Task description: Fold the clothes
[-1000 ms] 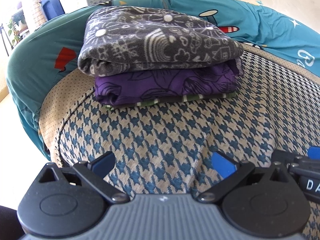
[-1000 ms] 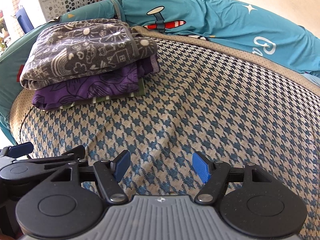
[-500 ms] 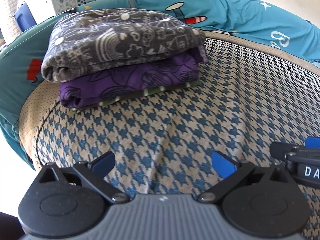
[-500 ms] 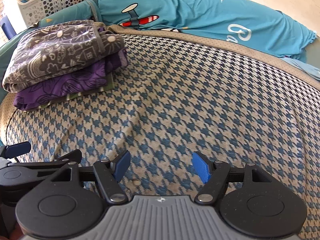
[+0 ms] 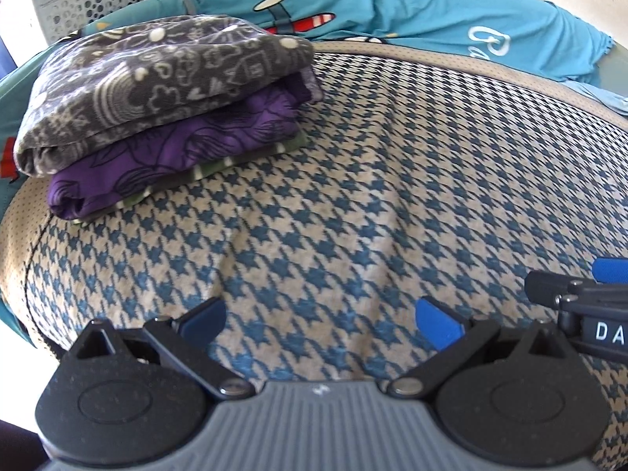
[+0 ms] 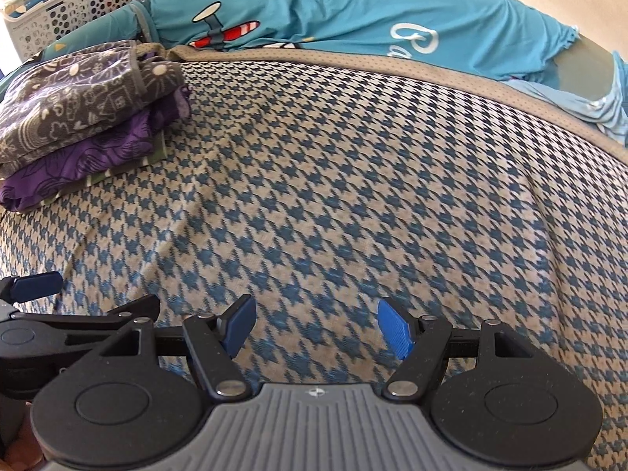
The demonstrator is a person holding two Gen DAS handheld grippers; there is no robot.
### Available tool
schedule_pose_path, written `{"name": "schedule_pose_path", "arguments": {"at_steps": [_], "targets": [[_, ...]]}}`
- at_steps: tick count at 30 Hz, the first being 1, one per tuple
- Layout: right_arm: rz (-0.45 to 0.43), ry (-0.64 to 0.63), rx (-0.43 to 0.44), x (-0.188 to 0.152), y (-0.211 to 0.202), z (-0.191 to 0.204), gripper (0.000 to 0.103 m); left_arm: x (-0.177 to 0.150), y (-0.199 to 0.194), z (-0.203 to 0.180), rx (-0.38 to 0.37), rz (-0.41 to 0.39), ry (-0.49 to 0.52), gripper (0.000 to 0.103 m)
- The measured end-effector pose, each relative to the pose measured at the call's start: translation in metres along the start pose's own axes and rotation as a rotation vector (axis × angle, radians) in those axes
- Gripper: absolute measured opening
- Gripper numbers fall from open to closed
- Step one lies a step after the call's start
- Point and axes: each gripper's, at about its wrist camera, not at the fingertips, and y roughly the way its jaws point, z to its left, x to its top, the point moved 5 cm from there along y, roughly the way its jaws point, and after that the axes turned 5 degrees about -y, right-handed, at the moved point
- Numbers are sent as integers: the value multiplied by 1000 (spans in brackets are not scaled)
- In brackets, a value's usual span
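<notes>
Houndstooth blanket (image 5: 353,204): the whole work surface is covered by it; blue-and-beige weave, mostly flat, with shallow creases running toward the near edge. No loose garment is seen on it.
Teal bedsheet (image 6: 353,11): bunched along the far edge, printed with a red-and-white aeroplane, a star and white lettering.
Laundry basket (image 6: 66,8): white and perforated, set at the far left beyond the bed; cloth is glimpsed inside. It is judged the likeliest source of the next garment.
Folded stack (image 5: 165,110): placed at the far left corner of the blanket. Three pieces are counted: a grey doodle-print fleece (image 5: 157,70) on top, a purple printed garment (image 5: 176,157) beneath it, and a green-striped piece (image 5: 219,165) at the bottom, its edge just showing.
Left gripper (image 5: 320,320): held low over the near part of the blanket, fingers spread apart, nothing between them.
Right gripper (image 6: 316,327): held just beside the left one, fingers likewise apart and empty.
Step in hand: judged to be a pause between garments, the stack being finished.
Advice: the next piece should be fetched with both grippers, laid flat on the bare middle of the blanket well apart from the stack, and smoothed before any fold, so the stack is not disturbed.
</notes>
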Motion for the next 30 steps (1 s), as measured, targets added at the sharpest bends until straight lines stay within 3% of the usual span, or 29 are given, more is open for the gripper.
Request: {"name": "schedule_pose_path", "arguments": {"at_steps": [13,30], "targets": [[10,6,-70,-24,-13,-52,69,-11,1,-48,-74,32,89,103],[56,102,-113,-52,-34,-163,76,-25,-5,-128,-168,52,218,103]]}}
